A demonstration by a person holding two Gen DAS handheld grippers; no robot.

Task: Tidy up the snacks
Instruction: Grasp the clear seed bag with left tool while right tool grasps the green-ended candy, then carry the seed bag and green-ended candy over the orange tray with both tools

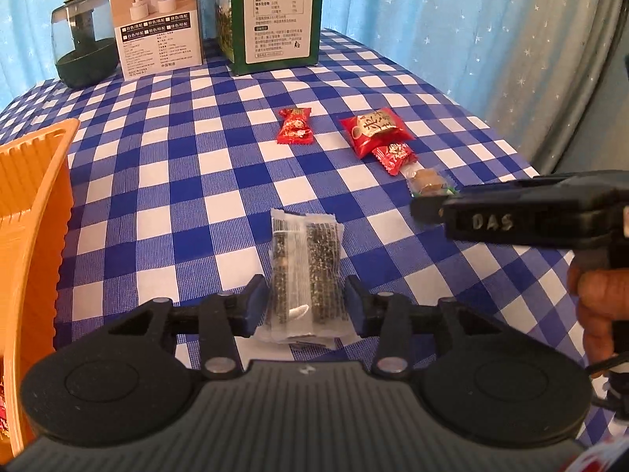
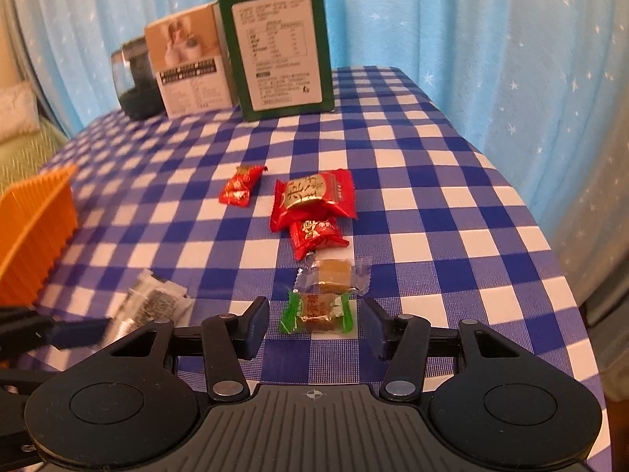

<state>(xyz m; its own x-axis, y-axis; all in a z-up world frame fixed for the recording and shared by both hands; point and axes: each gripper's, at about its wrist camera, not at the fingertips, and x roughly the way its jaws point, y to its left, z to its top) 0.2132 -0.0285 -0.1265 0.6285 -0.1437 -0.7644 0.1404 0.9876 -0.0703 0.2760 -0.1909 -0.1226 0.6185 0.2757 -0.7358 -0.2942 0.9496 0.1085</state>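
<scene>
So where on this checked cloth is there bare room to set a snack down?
Bare cloth runs right of the red packets, and between the lone red candy and the boxes at the back. It is crowded in the line from red packets to green-wrapped candy, and by the seaweed pack beside the orange basket.

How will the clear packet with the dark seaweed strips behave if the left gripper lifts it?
The seaweed packet looks thin and flat, so it is probably very light. Its clear glossy film could slip between the pads of the left gripper. The strips inside seem brittle, so a hard squeeze may crack them; the loose film edges will likely flop.
</scene>
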